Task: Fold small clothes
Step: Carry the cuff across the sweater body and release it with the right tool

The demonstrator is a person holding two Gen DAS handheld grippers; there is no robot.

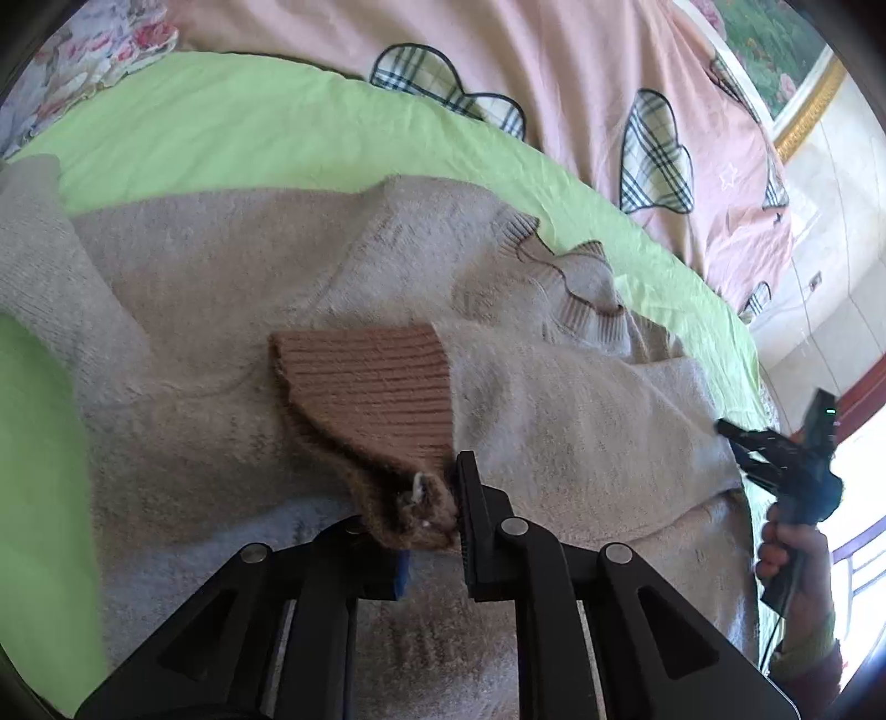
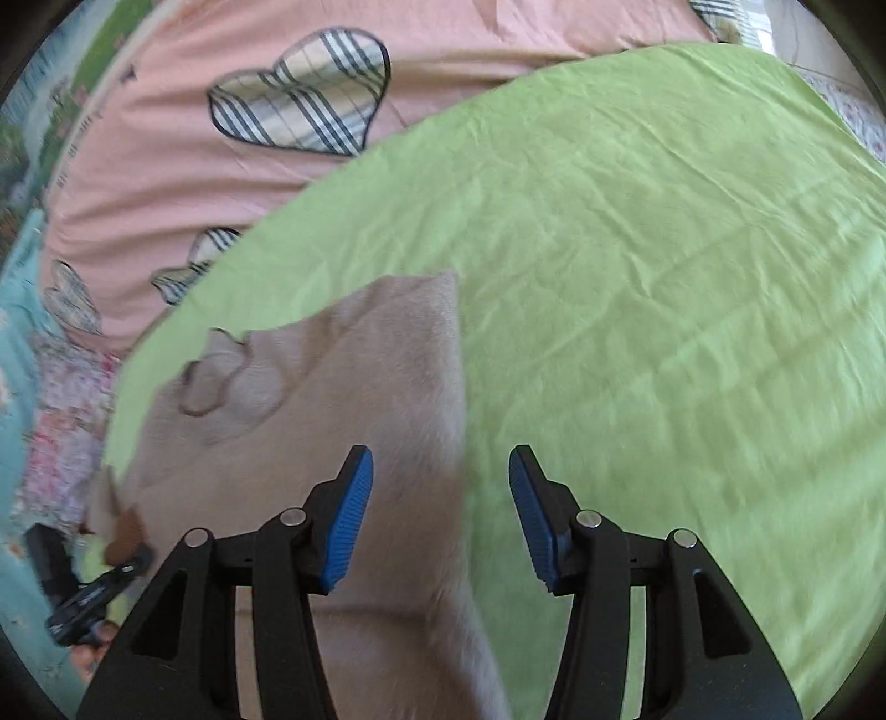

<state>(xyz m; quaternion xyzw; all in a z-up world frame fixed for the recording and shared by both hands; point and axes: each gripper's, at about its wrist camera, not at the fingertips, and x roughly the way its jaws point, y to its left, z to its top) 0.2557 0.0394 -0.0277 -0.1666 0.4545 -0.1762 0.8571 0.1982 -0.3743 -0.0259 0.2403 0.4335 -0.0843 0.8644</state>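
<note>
A beige knit sweater (image 1: 232, 288) lies spread on a green sheet (image 1: 221, 127). My left gripper (image 1: 429, 515) is shut on the sweater's brown ribbed cuff (image 1: 365, 387), holding that sleeve folded over the sweater's body. My right gripper (image 2: 440, 515) is open and empty, hovering over the sweater's right edge (image 2: 387, 387) and the green sheet (image 2: 664, 277). The right gripper also shows in the left wrist view (image 1: 775, 448), at the sweater's far right side. The left gripper shows small at the lower left of the right wrist view (image 2: 119, 559), still holding the cuff.
A pink quilt with plaid hearts (image 1: 554, 66) lies behind the green sheet, also seen in the right wrist view (image 2: 221, 138). Floral bedding (image 1: 83, 61) is at the far left. A framed picture (image 1: 775, 44) and a wall are at the right.
</note>
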